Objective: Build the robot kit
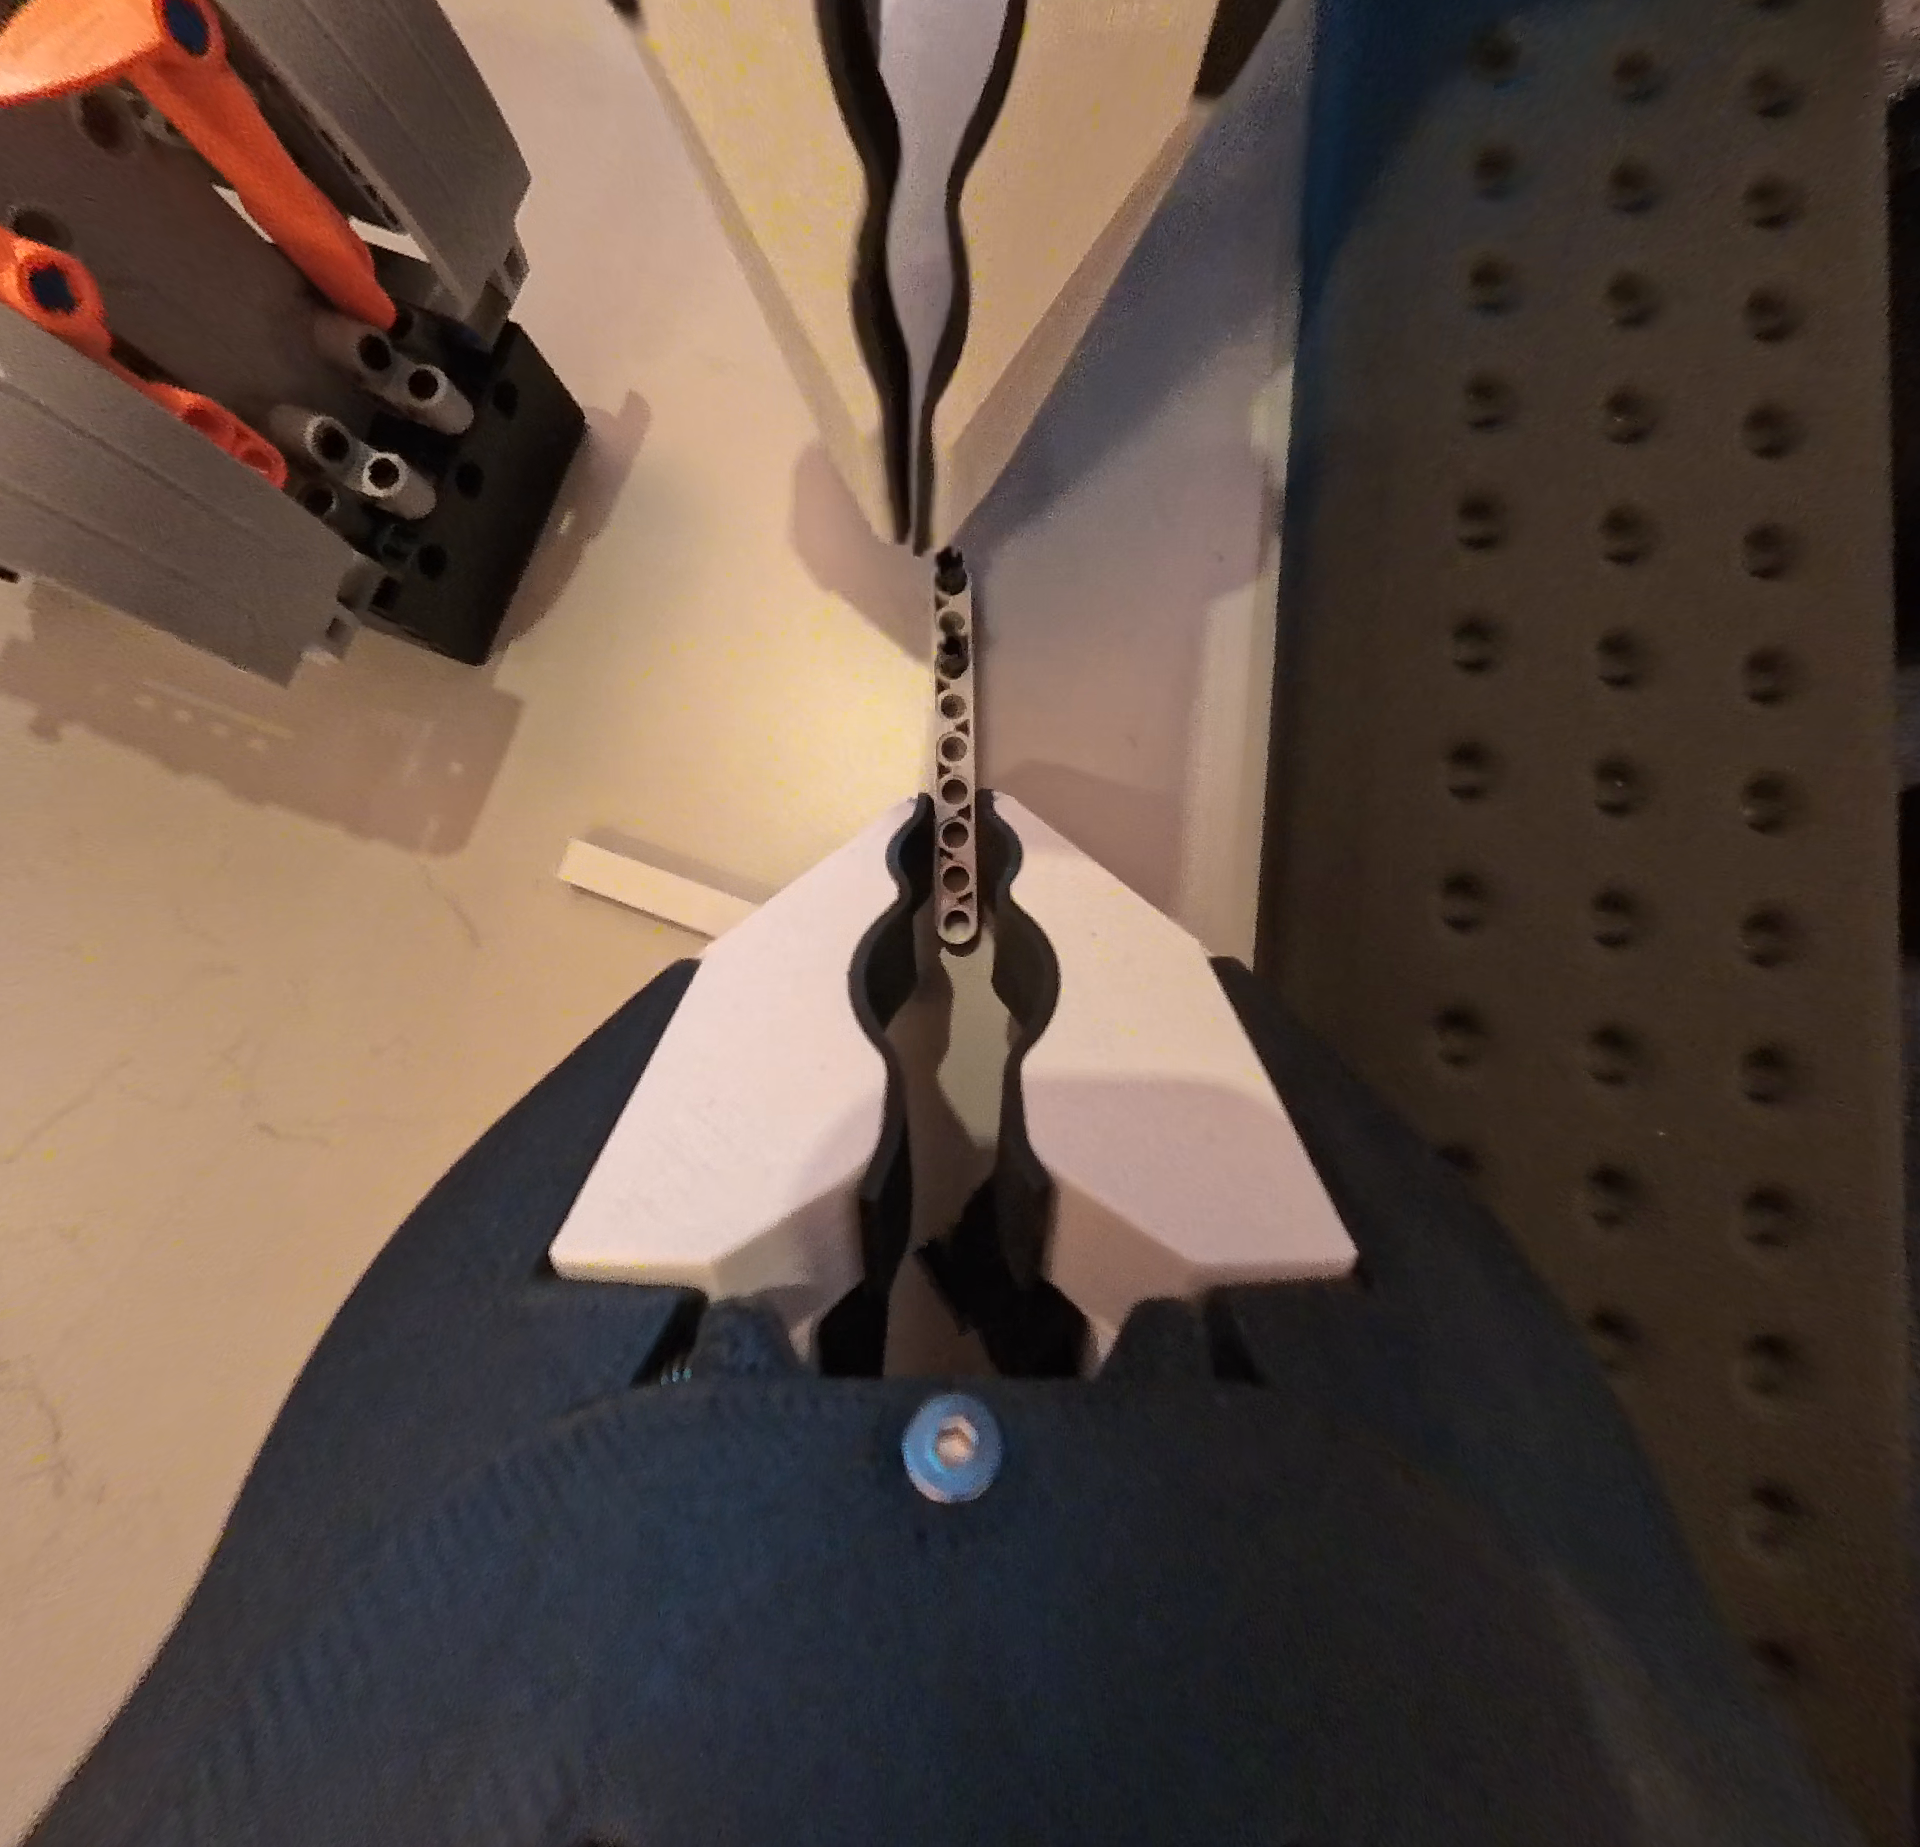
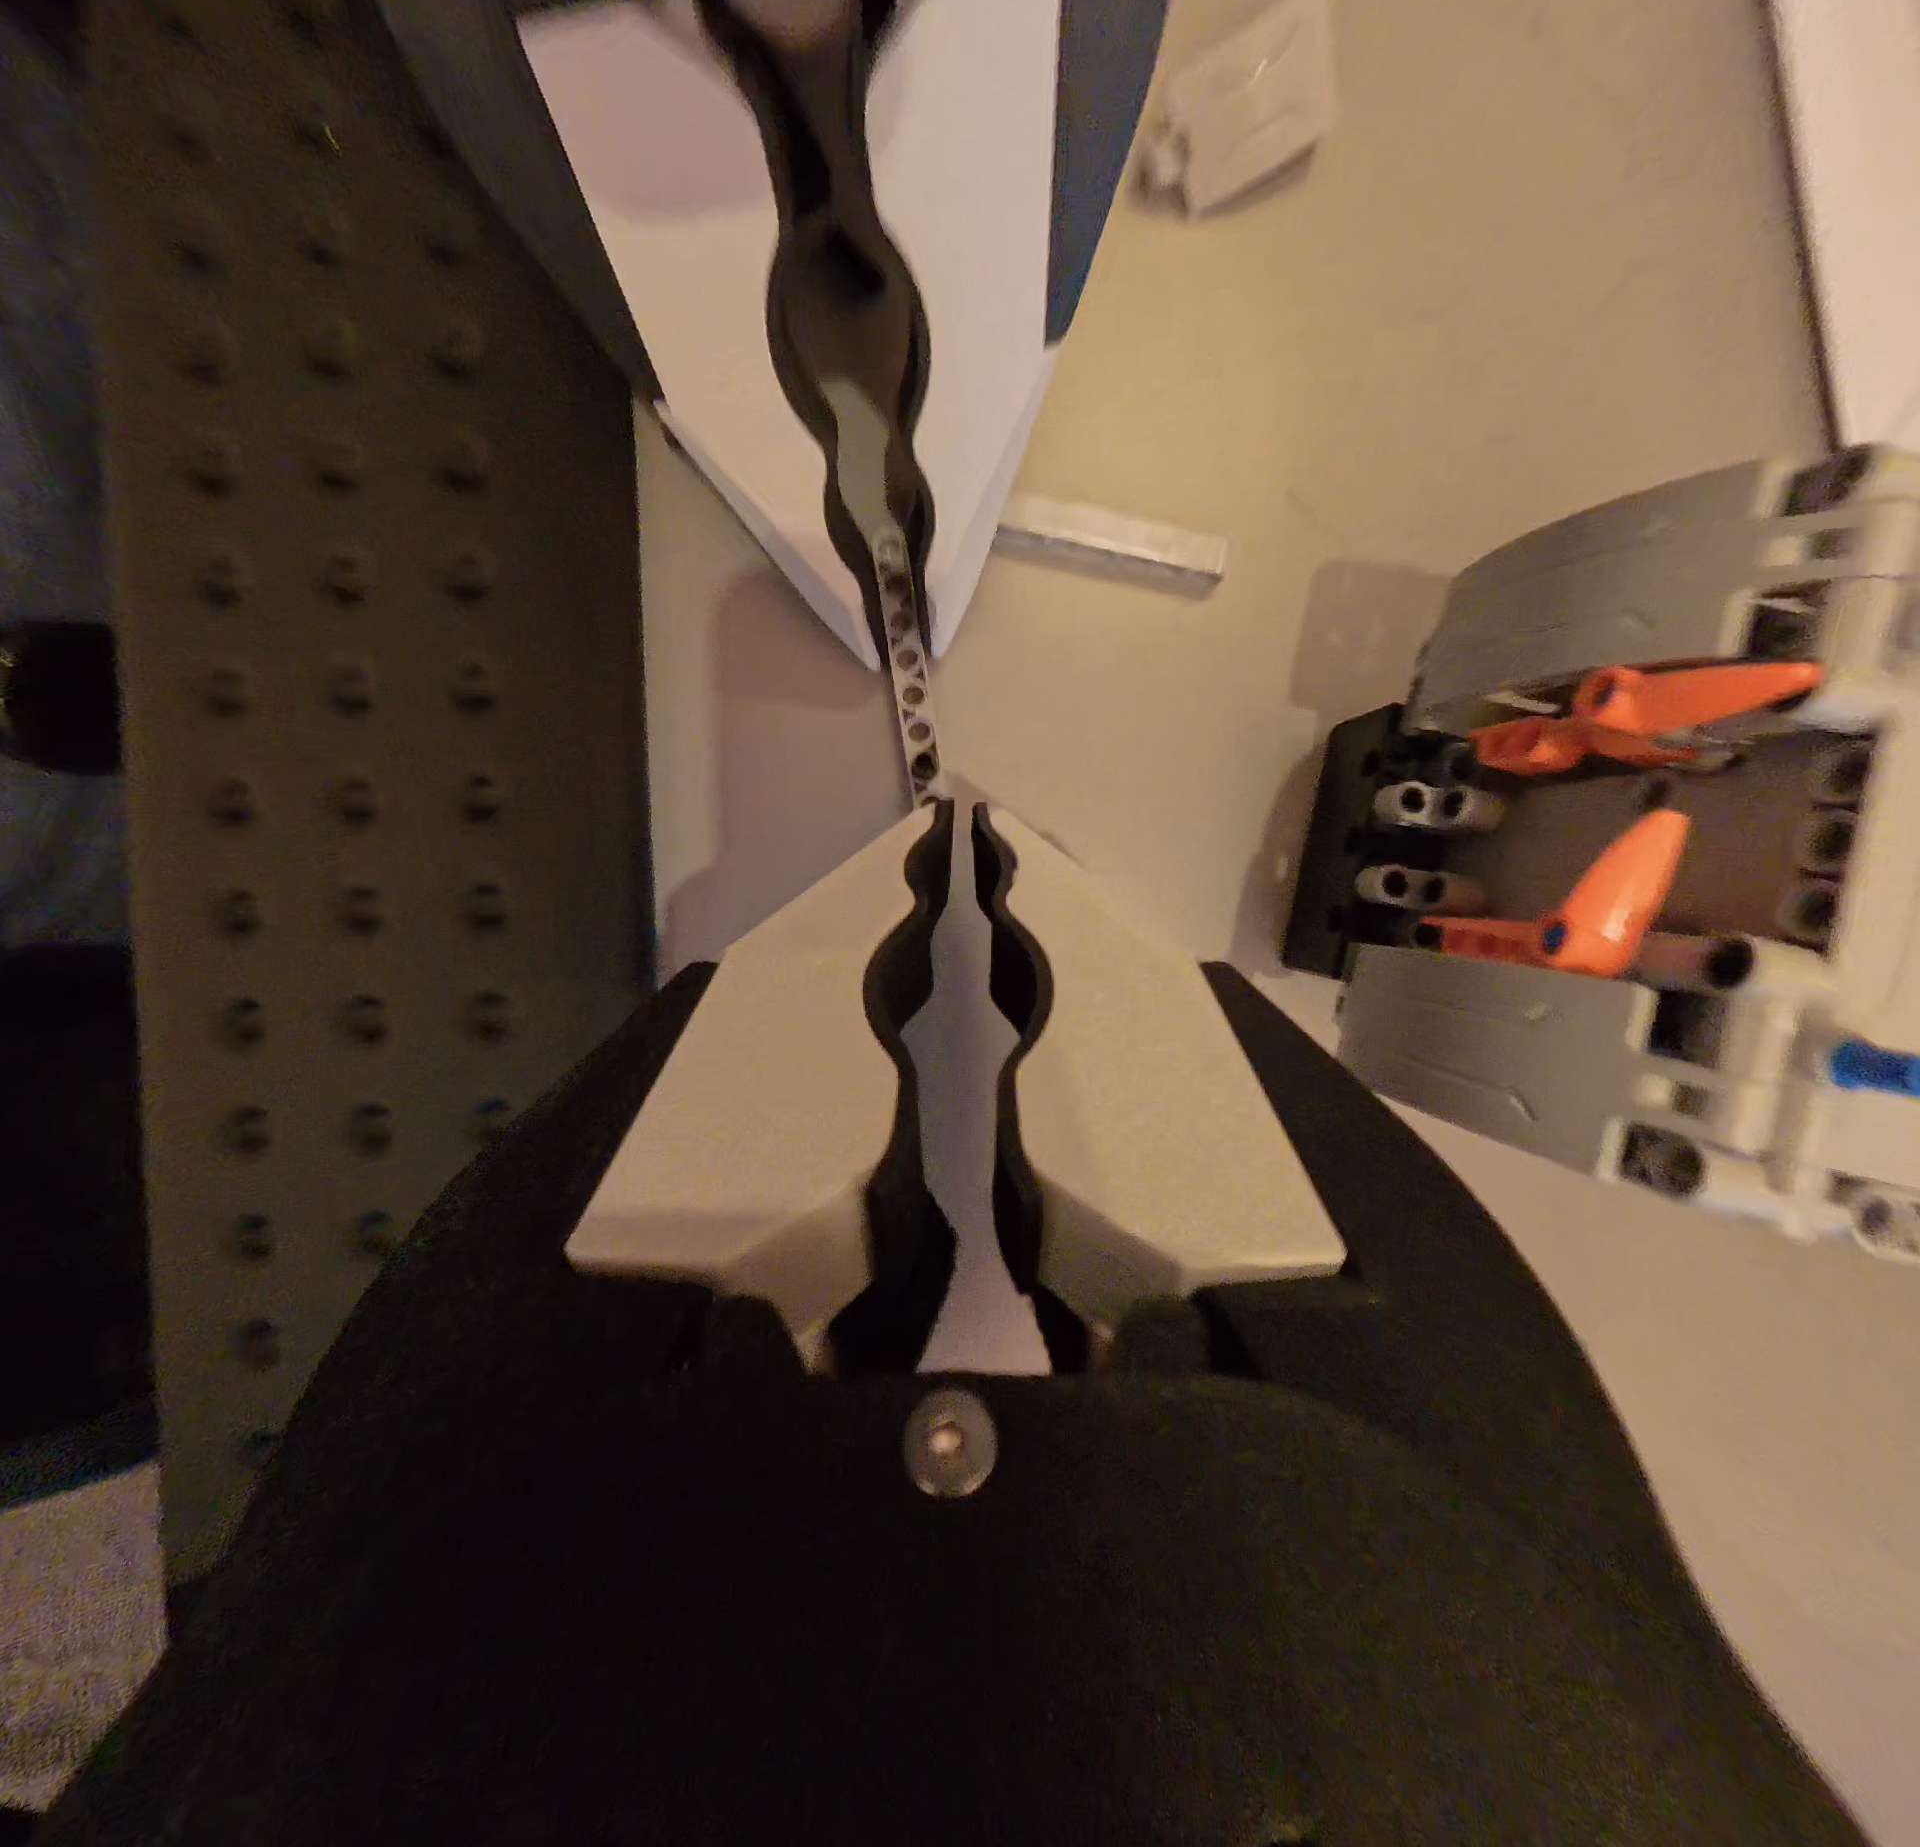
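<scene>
My left gripper (image 1: 956,810) is shut on a thin grey beam with holes (image 1: 953,737), which sticks forward from its tips above the beige table. Two black pins (image 1: 951,566) sit in the beam's far end. My right gripper (image 1: 916,535) points back at it from the far side, its tips right at that pinned end. In the right wrist view, my right gripper (image 2: 962,810) has its jaws drawn together to a thin slit with nothing seen between them. The beam (image 2: 914,717) ends just left of its tips, held by the left gripper (image 2: 904,654).
A brick-built assembly (image 1: 312,395) of grey panels, orange levers and a black block stands on the table; it also shows in the right wrist view (image 2: 1610,914). A dark perforated board (image 1: 1610,862) runs along one side. A white strip (image 1: 634,878) and a clear bag (image 2: 1247,135) lie nearby. Across from one pair of fingers to the other is roughly 5 centimetres.
</scene>
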{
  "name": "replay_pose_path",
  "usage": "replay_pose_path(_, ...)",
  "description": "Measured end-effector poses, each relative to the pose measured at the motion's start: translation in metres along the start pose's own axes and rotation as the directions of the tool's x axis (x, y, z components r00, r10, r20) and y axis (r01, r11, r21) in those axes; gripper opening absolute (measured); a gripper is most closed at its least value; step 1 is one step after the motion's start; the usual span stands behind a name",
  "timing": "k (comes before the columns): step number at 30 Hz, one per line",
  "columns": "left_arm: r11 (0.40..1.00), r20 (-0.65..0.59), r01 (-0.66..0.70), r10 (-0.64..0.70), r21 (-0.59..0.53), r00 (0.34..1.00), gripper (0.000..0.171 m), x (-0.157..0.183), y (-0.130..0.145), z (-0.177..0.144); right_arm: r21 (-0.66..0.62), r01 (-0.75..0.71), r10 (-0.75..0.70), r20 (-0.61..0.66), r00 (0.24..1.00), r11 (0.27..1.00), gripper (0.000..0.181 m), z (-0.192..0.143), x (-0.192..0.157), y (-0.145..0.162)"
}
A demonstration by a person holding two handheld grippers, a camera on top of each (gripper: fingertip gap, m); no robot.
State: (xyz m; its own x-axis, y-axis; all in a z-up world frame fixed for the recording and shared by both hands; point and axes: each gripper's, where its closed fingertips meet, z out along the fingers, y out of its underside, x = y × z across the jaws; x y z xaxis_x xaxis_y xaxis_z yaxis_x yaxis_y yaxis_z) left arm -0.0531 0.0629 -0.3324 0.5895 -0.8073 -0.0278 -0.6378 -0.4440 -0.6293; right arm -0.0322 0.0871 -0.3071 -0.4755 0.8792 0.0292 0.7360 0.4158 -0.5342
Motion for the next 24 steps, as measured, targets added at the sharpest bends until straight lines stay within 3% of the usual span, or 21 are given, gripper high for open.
replay_pose_path(5, 0.996, -0.041, 0.066, -0.063, 0.060, 0.997, 0.025, -0.003, -0.007, -0.011, 0.091, -0.047, 0.052, -0.055, 0.997, 0.995, 0.003, -0.017, 0.007, -0.002)
replay_pose_path(10, 0.982, 0.055, 0.144, -0.152, 0.119, 0.987, 0.022, -0.030, 0.000, -0.060, 0.166, -0.073, 0.090, -0.093, 0.992, 0.983, 0.002, -0.027, 0.010, -0.001)
replay_pose_path(12, 0.981, 0.111, 0.168, -0.178, 0.099, 0.978, 0.018, -0.039, 0.013, -0.079, 0.190, -0.090, 0.109, -0.093, 0.990, 0.978, 0.000, -0.027, 0.011, 0.001)
replay_pose_path(14, 0.981, 0.085, 0.188, -0.192, 0.051, 0.978, 0.015, -0.032, 0.024, -0.085, 0.210, -0.091, 0.111, -0.083, 0.990, 0.974, 0.000, -0.024, 0.009, 0.002)
replay_pose_path(18, 0.976, 0.082, 0.185, -0.177, -0.112, 0.981, 0.018, -0.012, 0.046, -0.072, 0.207, -0.066, 0.085, -0.081, 0.993, 0.976, 0.000, -0.018, 0.004, -0.001)
replay_pose_path(24, 0.947, 0.119, 0.221, -0.197, -0.233, 0.973, 0.014, -0.001, 0.066, -0.060, 0.222, -0.042, 0.058, -0.068, 0.996, 0.974, 0.000, -0.016, -0.002, -0.007)
